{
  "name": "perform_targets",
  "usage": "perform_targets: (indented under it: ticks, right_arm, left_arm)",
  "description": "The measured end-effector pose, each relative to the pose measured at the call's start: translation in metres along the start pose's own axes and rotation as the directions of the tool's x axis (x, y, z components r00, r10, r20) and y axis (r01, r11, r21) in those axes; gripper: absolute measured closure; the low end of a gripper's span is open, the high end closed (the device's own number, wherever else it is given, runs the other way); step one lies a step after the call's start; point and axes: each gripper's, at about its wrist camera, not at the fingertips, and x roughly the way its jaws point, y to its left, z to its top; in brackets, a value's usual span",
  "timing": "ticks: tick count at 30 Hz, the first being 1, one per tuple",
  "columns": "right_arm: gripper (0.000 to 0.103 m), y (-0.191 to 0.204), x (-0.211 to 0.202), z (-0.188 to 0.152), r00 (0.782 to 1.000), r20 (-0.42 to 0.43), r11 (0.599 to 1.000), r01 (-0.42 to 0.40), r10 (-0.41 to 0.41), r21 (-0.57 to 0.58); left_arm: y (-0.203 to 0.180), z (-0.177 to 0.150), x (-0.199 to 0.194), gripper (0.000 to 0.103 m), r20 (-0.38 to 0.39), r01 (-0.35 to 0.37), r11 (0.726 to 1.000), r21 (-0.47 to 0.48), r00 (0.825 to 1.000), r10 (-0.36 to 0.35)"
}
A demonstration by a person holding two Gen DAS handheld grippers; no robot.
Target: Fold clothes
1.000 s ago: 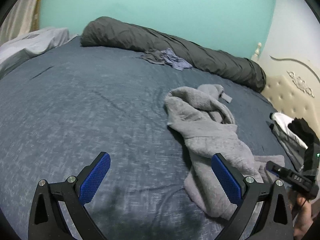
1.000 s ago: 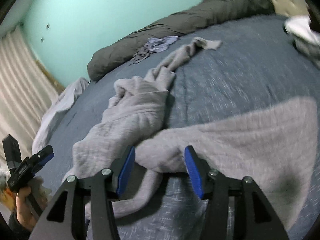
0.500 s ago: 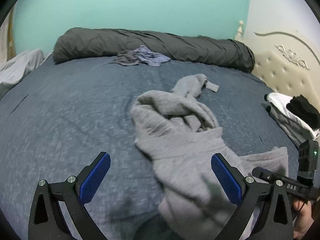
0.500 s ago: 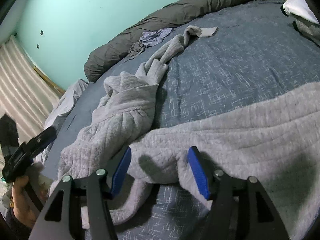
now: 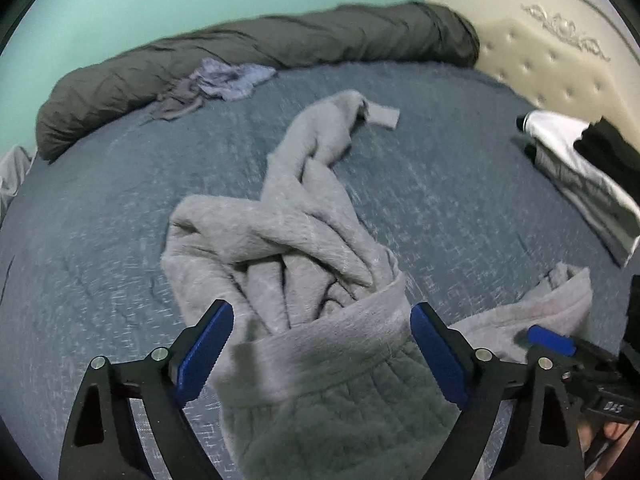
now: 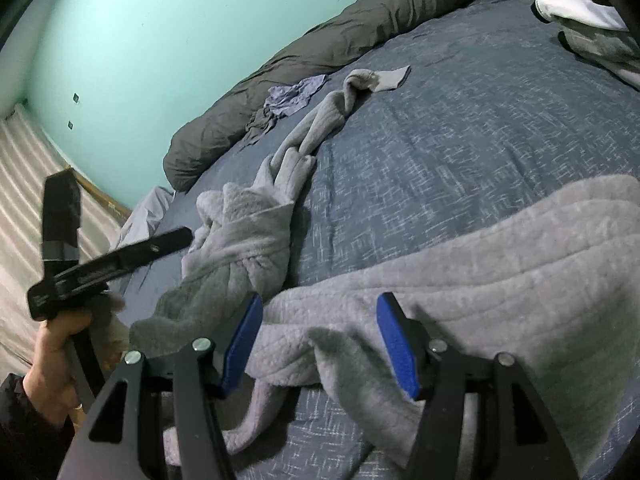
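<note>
Robe [image 5: 288,240], grey and quilted, lies crumpled on the bed [image 5: 100,220], one part twisted into a rope running away from the left hand-held gripper [image 5: 322,354] toward the duvet [image 5: 240,52]. That gripper stands wide, a thick folded edge between its blue pads but not pinched, probably lined up to grab it. The right hand-held gripper [image 6: 320,340] is also wide, straddling a flat panel's near edge, likely so both can pull the cloth straight.
</note>
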Motion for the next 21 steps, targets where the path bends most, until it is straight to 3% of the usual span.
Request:
perform_targets:
  ticks: [7, 11, 12, 14, 15, 21]
  right_arm:
    - [0.043, -0.005, -0.001, 0.005, 1.0, 0.002, 1.0, -0.009, 0.009, 0.025]
    - [0.043, -0.004, 0.001, 0.005, 1.0, 0.0, 1.0, -0.011, 0.011, 0.026]
    - [0.043, -0.004, 0.001, 0.005, 1.0, -0.002, 1.0, -0.012, 0.012, 0.026]
    - [0.043, -0.003, 0.002, 0.004, 1.0, -0.005, 1.0, -0.013, 0.013, 0.024]
    - [0.043, -0.003, 0.002, 0.004, 1.0, -0.006, 1.0, -0.012, 0.012, 0.021]
    - [0.043, -0.003, 0.004, 0.003, 1.0, -0.008, 1.0, -0.008, 0.008, 0.025]
  left_arm:
    - [-0.012, -0.004, 0.023, 0.039, -0.103, 0.009, 0.997, 0.078, 0.995, -0.001]
    - [-0.017, -0.008, 0.029, 0.07, -0.135, 0.03, 0.995, 0.098, 0.991, -0.016]
    - [-0.017, -0.009, 0.028, 0.073, -0.135, 0.034, 0.994, 0.102, 0.991, -0.02]
    - [-0.016, -0.012, 0.025, 0.095, -0.132, 0.037, 0.993, 0.11, 0.991, -0.023]
    - [-0.014, -0.013, 0.021, 0.1, -0.126, 0.036, 0.993, 0.11, 0.992, -0.022]
    - [0.0, -0.017, 0.003, 0.103, -0.095, 0.052, 0.995, 0.084, 0.994, -0.044]
